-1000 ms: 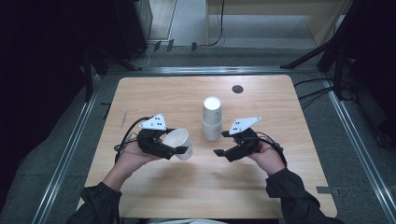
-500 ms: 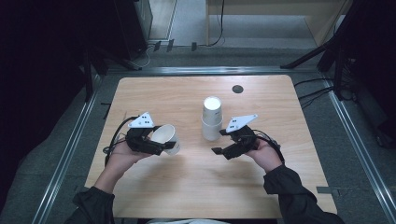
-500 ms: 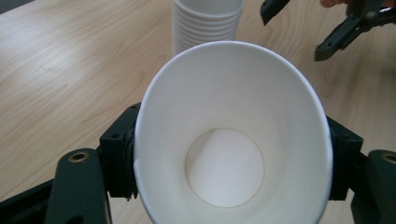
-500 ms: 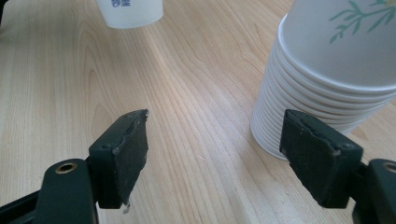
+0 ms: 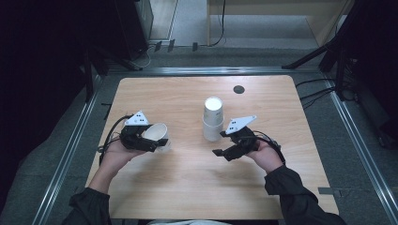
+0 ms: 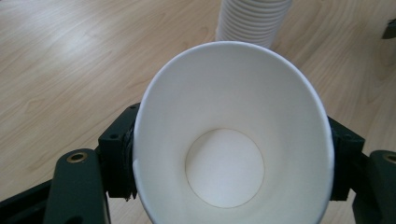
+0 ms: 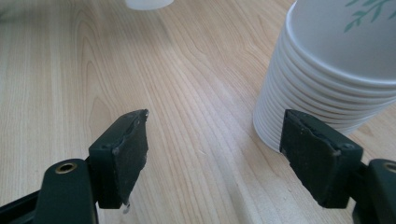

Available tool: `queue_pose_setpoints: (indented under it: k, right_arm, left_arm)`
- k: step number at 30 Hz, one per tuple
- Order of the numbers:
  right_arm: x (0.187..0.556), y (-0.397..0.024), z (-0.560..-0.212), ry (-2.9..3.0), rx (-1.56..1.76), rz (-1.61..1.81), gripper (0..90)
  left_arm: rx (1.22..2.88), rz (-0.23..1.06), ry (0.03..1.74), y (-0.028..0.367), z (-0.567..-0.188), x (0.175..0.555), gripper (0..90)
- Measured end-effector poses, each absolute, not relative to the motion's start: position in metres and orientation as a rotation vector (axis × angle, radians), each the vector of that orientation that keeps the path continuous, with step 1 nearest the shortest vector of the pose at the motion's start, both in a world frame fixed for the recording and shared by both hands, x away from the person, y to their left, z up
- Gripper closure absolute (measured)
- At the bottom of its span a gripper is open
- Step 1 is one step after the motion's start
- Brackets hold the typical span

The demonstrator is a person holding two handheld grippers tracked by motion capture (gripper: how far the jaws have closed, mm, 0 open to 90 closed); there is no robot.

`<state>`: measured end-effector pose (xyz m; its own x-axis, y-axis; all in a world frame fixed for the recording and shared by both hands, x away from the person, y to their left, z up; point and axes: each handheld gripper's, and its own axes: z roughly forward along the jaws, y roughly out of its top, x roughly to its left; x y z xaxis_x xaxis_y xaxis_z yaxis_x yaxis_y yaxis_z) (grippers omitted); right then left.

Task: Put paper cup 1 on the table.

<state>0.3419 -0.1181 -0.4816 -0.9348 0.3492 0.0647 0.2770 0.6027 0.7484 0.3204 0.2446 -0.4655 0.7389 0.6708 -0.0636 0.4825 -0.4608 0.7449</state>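
one paper cup point(image 6: 233, 140) is off the stack point(image 5: 212, 119), pinched in the left gripper point(image 5: 155, 143); right gripper point(image 7: 215, 158) spread empty, cup not yet set down.

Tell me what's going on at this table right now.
A person is working with a hand-held gripper in each hand at a wooden table. The left gripper is clamped on a single white paper cup, squeezing its rim oval, off to the side of the upside-down stack of cups. The right gripper hangs open beside that stack, holding nothing.
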Motion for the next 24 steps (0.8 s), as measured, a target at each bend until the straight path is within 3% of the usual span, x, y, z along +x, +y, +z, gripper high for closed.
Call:
queue_pose_setpoints:
  k: [24]
  right_arm:
    - [0.34, -0.115, -0.484, 2.741, 0.512, 1.238, 23.6]
  left_arm:
    - [2.107, 0.37, 1.069, 0.284, -0.483, 0.344, 25.4]
